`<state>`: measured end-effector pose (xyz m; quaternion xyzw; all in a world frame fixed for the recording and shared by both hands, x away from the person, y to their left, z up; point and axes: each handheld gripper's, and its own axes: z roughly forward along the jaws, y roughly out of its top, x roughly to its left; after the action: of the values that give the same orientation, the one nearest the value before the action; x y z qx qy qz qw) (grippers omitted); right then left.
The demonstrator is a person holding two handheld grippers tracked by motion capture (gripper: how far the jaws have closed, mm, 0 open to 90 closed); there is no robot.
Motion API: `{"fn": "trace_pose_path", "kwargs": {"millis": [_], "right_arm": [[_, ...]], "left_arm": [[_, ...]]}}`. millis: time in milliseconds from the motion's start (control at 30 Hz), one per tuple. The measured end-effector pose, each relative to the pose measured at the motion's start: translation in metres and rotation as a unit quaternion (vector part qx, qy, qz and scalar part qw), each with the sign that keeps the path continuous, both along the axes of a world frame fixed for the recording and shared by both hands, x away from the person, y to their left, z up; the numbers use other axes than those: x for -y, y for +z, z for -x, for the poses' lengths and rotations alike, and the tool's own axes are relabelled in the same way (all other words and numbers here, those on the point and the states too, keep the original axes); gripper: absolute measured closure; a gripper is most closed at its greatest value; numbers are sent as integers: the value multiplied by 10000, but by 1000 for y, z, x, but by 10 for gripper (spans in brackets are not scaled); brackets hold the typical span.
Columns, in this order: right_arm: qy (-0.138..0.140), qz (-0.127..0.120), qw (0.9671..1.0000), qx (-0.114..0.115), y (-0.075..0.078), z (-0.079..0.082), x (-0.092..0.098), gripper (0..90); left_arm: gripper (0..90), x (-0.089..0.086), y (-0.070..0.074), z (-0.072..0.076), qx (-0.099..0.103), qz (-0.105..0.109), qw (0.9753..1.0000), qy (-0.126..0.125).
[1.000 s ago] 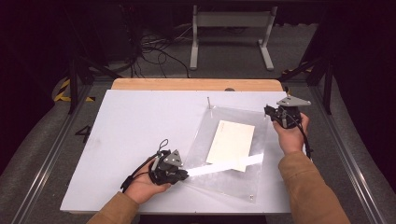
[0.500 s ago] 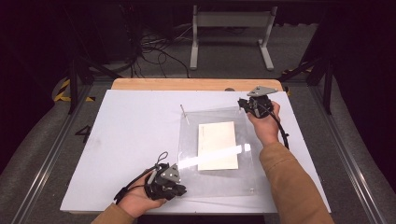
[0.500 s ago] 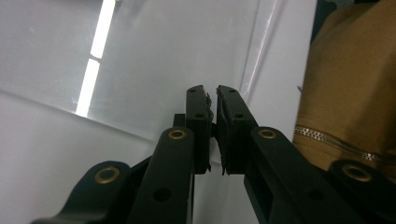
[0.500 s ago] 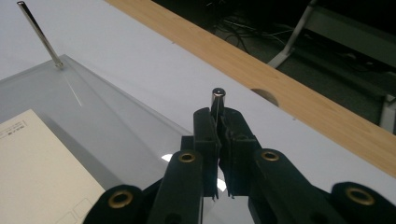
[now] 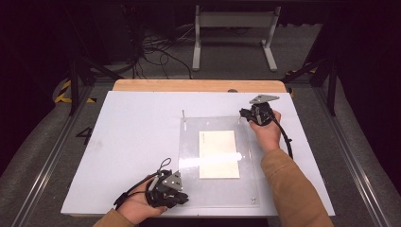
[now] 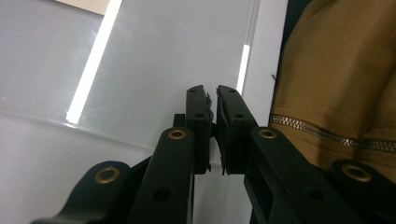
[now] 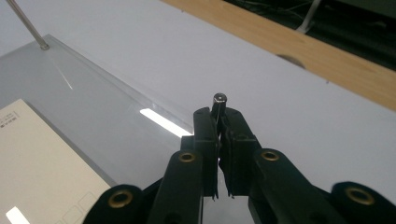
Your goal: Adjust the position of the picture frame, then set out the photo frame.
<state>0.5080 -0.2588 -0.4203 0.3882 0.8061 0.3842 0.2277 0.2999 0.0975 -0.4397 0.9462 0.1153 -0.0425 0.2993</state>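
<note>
Since the earlier frame: right gripper has swung the clear sheet's far right corner leftwards, so the sheet now lies square on the board instead of skewed; left gripper has stayed at the near left corner.
Clear sheet: a stiff see-through panel lying flat on the white board, right of centre, with its near edge close to the board's near edge.
Paper: a cream card under or inside the sheet, roughly centred, apparently what the sheet is meant to cover.
Right gripper: jaws closed on a small metal pin at the sheet's far right corner, which looks like a handle for steering that corner.
Second pin: stands free at the far left corner, tilted slightly.
Left gripper: jaws nearly together at the near left corner; whether they pinch the sheet's edge I cannot tell. It probably steadies that corner as a pivot.
Sleeve: the person's brown sleeve sits just right of the left gripper.
Judgement: the sheet is being lined up over the paper, and looks nearly settled.
</note>
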Motion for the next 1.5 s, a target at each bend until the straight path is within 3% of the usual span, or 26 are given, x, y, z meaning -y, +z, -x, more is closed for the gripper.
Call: {"fn": "trace_pose_path", "kwargs": {"millis": [233,500,633,733,800,900,967,1033,1067,1100,1200,1267,1367,1400,1433,1467,1500], "right_arm": [[-13,-104,9999,-30,-6,8,7,847],[-36,-153,9999,-56,-7,9,8,845],[-27,-70,10000,-44,-6,11,8,846],[13,-65,10000,-43,-6,11,10,843],[-2,-19,10000,-31,-5,13,9,830],[-118,-173,9998,49,0,17,13,693],[-80,-304,9994,138,4,23,17,669],[-35,-330,9991,263,8,29,23,623],[-29,-384,9987,324,10,32,25,598],[-26,-458,9983,364,12,36,28,582],[15,-501,9976,471,17,43,33,581],[76,-582,9968,535,18,46,35,571],[173,-842,9950,503,14,48,36,602],[153,-835,9948,566,13,49,35,618],[153,-835,9948,566,13,49,35,618],[153,-794,9950,591,12,50,33,625],[38,-818,9947,623,11,49,31,629]], "left_arm": [[837,-2,-1,2,-110,45,9999,-24],[835,-2,-1,4,-36,48,9999,-109],[829,-3,-1,1,-124,110,9997,-152],[796,-7,4,-4,-280,376,9987,-206],[768,-11,8,-6,-252,502,9983,-128],[694,-14,10,-8,-233,644,9977,23],[643,-21,13,-13,-79,966,9947,337],[606,-26,15,-16,59,1172,9914,577],[576,-26,15,-16,59,1172,9914,577],[558,-31,17,-19,229,1389,9864,847],[533,-40,19,-23,499,1526,9778,1345],[499,-45,18,-26,572,1607,9722,1603],[461,-55,17,-30,801,1734,9590,2095],[461,-57,17,-31,865,1767,9558,2183],[461,-57,17,-31,865,1767,9558,2183],[461,-61,16,-32,881,1840,9493,2392],[460,-63,15,-33,945,1871,9448,2517]]}}
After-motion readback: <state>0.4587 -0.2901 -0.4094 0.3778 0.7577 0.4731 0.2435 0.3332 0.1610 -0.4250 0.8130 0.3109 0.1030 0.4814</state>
